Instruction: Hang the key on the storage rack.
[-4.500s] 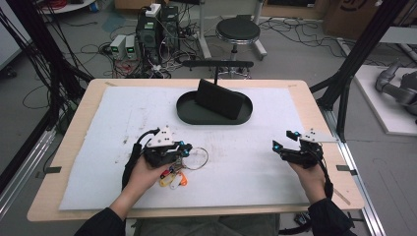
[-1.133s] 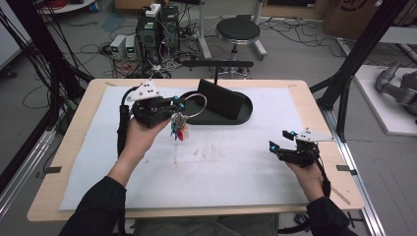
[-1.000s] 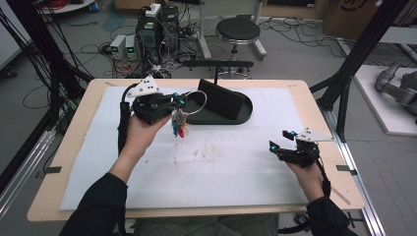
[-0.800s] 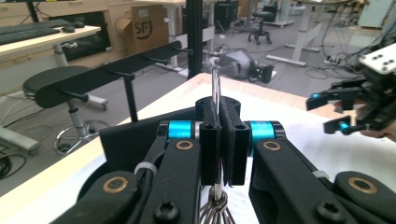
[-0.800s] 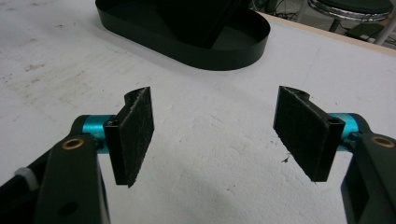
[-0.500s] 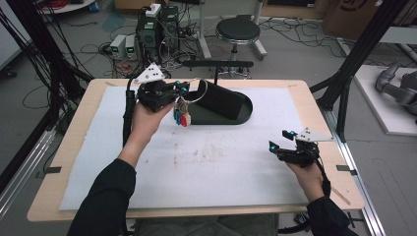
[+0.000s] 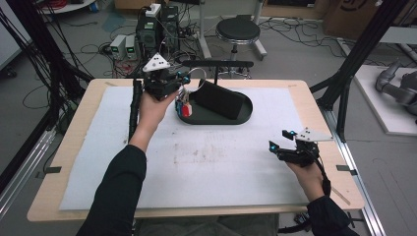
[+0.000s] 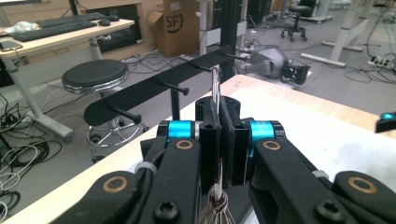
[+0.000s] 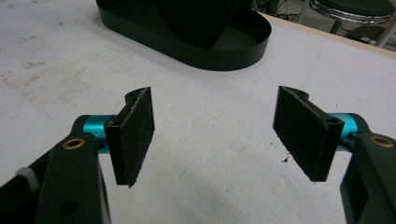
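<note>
Two hands are at work, but only your left gripper (image 7: 183, 78) carries anything: its jaws are clamped together on a metal key ring (image 8: 215, 86), which stands upright between the pads, with the keys (image 7: 184, 106) hanging below it over the 9 o'clock end of the black tray (image 7: 243, 115). From the left gripper view the rack (image 8: 154, 88) lies just beyond the ring, toward 12 o'clock, its pegs (image 8: 180, 89) pointing back at you. Judging from that, the step in hand is hanging the ring on a peg. Choose one peg and stay with it. Square the ring's open loop to the peg's tip so the tip passes through the hole and not against the wire. Come in level and slow; the dangling keys will swing, so let them settle first. Push the loop well past the tip before you loosen the jaws, or the bunch may slide off and drop. Your right gripper (image 7: 281, 139) rests at 4 o'clock on the white mat (image 7: 236, 167), jaws wide apart and empty; leave it there, well clear
</note>
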Available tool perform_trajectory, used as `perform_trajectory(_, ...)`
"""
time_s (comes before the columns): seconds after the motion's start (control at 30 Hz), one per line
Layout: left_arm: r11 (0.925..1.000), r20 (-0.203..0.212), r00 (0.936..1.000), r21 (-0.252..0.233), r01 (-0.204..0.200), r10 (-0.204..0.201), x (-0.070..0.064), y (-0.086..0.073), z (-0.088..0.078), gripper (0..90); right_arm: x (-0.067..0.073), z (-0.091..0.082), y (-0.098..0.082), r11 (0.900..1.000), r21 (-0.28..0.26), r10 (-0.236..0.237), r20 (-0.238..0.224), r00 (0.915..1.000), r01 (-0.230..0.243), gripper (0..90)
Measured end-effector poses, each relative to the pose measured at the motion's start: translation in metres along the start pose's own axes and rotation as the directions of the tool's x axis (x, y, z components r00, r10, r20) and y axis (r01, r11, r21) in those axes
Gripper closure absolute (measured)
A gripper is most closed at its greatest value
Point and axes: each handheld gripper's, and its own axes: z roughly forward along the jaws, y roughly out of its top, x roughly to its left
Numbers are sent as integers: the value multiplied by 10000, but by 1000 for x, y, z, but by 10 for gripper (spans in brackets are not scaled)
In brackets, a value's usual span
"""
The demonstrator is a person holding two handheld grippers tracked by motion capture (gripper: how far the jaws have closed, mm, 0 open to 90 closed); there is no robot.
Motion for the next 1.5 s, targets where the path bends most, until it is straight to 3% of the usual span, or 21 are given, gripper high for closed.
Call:
perform_trajectory(0.37, 9989, -476, 9979, 127, 451, -445, 18, -11, 17, 864, -1, 0, 0, 10000, -7, -44, 1, 10000, 44, 298)
perform_trajectory(0.77, 9939, -961, 9894, 89, 1099, -1086, 40, -27, 29, 864, -1, 1, 0, 10000, 39, -46, 14, 10000, 46, 298)
perform_trajectory(1.0, 9906, -1046, 9853, 54, 1365, -1352, 43, -32, 33, 864, -1, 2, 0, 10000, 38, -49, 9, 10000, 49, 298)
perform_trajectory(1.5, 9878, -1234, 9809, 217, 1540, -1502, 46, -38, 38, 861, -2, 1, 0, 10000, 5, -26, 26, 10000, 26, 298)
